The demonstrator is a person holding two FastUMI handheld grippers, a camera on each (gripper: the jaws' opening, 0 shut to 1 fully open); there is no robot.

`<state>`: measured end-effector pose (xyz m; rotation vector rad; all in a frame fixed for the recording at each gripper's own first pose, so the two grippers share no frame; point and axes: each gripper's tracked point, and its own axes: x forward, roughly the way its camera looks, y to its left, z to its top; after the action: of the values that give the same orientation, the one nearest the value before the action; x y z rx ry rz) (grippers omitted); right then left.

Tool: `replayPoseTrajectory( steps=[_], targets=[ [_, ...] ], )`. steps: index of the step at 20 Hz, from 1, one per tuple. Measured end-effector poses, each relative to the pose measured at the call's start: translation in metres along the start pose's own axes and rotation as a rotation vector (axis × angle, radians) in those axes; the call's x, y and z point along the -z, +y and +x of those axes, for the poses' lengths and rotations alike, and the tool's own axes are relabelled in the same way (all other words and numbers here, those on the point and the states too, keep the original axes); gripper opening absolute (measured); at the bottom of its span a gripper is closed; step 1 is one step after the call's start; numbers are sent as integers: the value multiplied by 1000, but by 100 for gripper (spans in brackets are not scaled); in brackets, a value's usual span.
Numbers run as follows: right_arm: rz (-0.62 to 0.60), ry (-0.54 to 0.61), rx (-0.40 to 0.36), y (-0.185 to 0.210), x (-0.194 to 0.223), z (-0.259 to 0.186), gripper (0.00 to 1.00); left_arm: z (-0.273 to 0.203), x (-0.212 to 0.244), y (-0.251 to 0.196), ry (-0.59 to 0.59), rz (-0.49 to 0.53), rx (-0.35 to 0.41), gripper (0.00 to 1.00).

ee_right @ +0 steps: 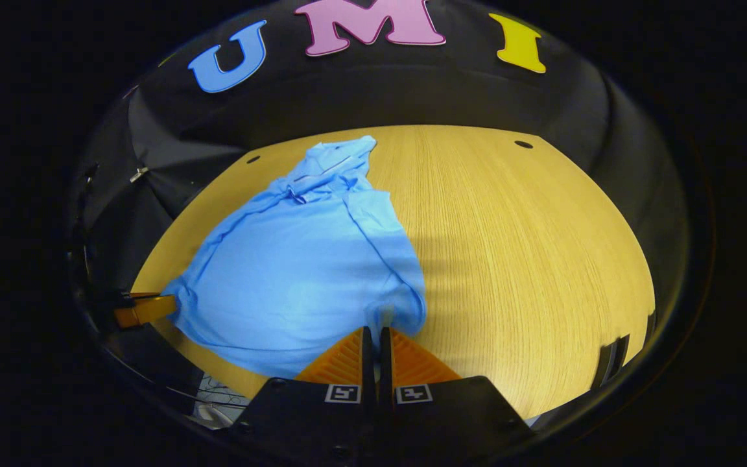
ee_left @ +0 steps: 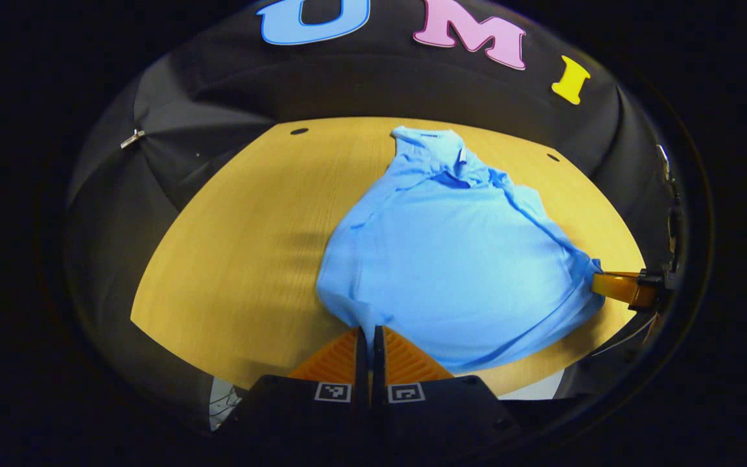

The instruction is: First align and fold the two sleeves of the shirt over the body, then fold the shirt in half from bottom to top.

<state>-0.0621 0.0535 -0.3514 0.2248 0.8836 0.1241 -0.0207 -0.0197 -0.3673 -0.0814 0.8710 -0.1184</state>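
Shirt (ee_left: 451, 259), light blue, lies on the wooden table (ee_left: 237, 259). Collar at the far end, hem at the near edge; long axis runs near to far. Sleeves appear already folded in over the body, since the outline narrows toward the collar with no sleeve lying out to the side.

Left gripper (ee_left: 369, 332): jaws closed to a thin slit, a pinch of blue cloth running into them at the near-left hem corner. Appears to be gripping the shirt.

Right gripper (ee_right: 376, 332): jaws likewise nearly closed, cloth of the near-right hem corner bunched right at the tips and seemingly caught between them. In the left gripper view the same tool (ee_left: 613, 285) shows at the shirt's right corner, fabric gathered against it. In the right gripper view the left tool (ee_right: 146, 308) sits at the opposite corner.

Hem between the two corners looks slightly raised and taut, with a shadow beneath on the near side.

Judgement: sleeve step done, bottom-to-top fold in hand. Collar lies straight ahead of both jaws, far along the shirt's axis. Both hands are about equally distant from it, so the two corners want carrying forward together, level, to land the hem square on the shoulders. Uneven travel would skew the fold.
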Motion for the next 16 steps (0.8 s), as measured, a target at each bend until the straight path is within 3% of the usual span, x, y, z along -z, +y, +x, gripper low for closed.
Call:
replayPoseTrajectory(
  steps=[8, 14, 15, 16],
  targets=[
    [28, -178, -31, 10, -110, 1, 5, 6, -96, -8, -152, -34, 19, 6],
    [46, -261, -24, 2, -174, 31, 5, 36, -186, -2, -280, -63, 13, 6],
    [41, -277, -20, 1, -187, 38, 0, 43, -203, -2, -304, -69, 14, 6],
    [34, -286, -22, 2, -195, 49, 5, 50, -220, -2, -321, -69, 12, 6]
  ],
)
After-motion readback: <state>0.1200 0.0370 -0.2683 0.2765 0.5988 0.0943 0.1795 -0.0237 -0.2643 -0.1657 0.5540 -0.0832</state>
